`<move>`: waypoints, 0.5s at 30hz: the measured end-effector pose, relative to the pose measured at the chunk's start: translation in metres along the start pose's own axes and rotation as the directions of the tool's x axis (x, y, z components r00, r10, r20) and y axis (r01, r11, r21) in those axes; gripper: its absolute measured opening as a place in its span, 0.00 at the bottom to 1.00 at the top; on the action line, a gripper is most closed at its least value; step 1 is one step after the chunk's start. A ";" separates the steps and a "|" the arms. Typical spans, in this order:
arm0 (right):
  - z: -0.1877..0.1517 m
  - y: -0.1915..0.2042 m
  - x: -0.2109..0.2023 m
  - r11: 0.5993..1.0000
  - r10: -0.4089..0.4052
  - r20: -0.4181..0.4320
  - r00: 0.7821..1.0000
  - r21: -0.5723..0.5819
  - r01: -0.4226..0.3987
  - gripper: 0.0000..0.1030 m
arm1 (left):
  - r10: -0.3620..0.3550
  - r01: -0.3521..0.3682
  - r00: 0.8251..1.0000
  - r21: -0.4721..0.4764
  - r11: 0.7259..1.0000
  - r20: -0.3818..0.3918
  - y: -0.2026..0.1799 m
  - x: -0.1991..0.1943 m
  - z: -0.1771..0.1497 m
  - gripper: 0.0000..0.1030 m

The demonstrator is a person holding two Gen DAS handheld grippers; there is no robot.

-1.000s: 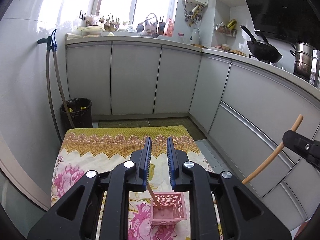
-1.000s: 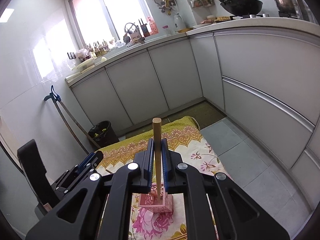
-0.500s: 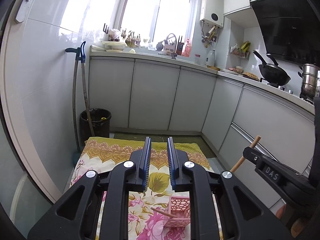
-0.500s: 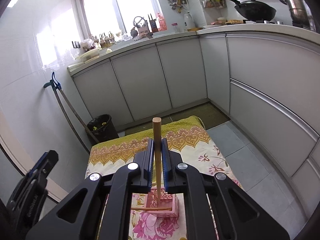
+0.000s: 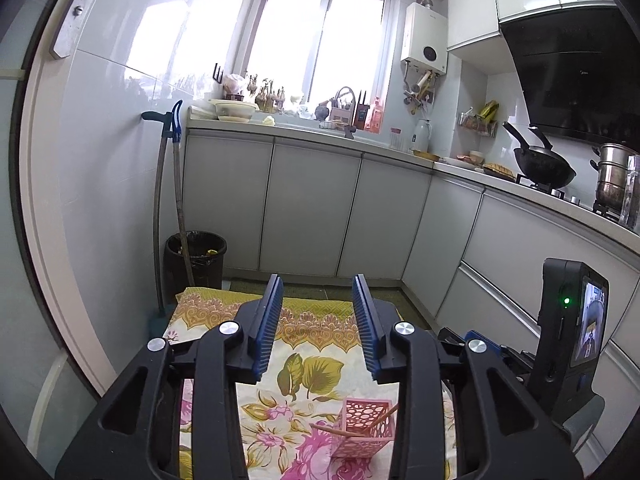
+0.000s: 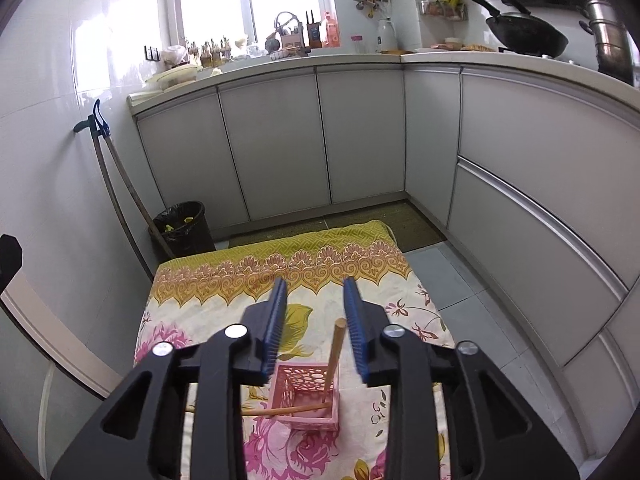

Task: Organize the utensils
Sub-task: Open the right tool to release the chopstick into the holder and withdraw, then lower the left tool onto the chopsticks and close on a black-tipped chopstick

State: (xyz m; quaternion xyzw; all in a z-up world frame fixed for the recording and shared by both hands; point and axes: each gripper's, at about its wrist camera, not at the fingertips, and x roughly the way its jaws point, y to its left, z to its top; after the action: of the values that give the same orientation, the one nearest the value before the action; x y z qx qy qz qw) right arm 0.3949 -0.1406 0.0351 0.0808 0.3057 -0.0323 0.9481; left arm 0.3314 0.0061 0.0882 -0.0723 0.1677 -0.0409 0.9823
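A pink perforated basket [image 6: 306,396] stands on a floral cloth [image 6: 224,284]; it also shows in the left wrist view [image 5: 362,426]. Two wooden chopsticks sit in it: one [image 6: 334,356] leans upright against its right wall, the other [image 6: 280,411] lies low and sticks out to the left. My right gripper [image 6: 314,292] is open and empty just above the basket. My left gripper [image 5: 318,290] is open and empty, above and left of the basket. The right gripper's body [image 5: 572,324] shows at the right of the left wrist view.
White kitchen cabinets [image 6: 360,136] run along the back and right. A black bin [image 6: 182,228] and a long-handled tool [image 6: 120,192] stand at the left wall. A wok [image 6: 524,36] and pot [image 6: 612,40] sit on the counter.
My right gripper has opened and let go of the upright chopstick, which now leans in the basket. My left gripper has opened wider and tilted upward.
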 end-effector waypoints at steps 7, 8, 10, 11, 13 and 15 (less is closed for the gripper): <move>-0.018 -0.030 -0.048 0.991 -0.129 0.034 0.991 0.024 0.128 0.64 | -0.075 0.074 0.997 0.071 0.995 0.011 -0.017 -0.038 -0.005 0.70; -0.024 -0.038 -0.056 0.989 -0.146 0.035 0.989 0.031 0.145 0.66 | -0.095 0.094 0.995 0.088 0.992 0.007 -0.021 -0.044 -0.007 0.72; -0.039 -0.055 -0.068 0.982 -0.183 0.026 0.983 0.043 0.182 0.70 | -0.142 0.143 0.990 0.120 0.982 -0.018 -0.028 -0.054 -0.014 0.81; -0.048 -0.065 -0.072 0.979 -0.197 0.012 0.980 0.047 0.196 0.74 | -0.169 0.174 0.985 0.139 0.975 -0.044 -0.033 -0.058 -0.018 0.85; -0.068 -0.084 -0.079 0.974 -0.219 -0.029 0.975 0.060 0.220 0.78 | -0.226 0.240 0.969 0.167 0.956 -0.096 -0.040 -0.063 -0.026 0.91; -0.090 -0.103 -0.084 0.966 -0.240 -0.078 0.968 0.074 0.246 0.82 | -0.267 0.296 0.951 0.202 0.934 -0.158 -0.050 -0.068 -0.035 0.93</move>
State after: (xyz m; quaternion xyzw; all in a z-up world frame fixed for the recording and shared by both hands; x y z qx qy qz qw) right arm 0.2640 -0.2253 -0.0012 0.0832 0.3440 -0.1582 0.9218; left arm 0.2532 -0.0410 0.0849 0.0180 0.2127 -0.2046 0.9553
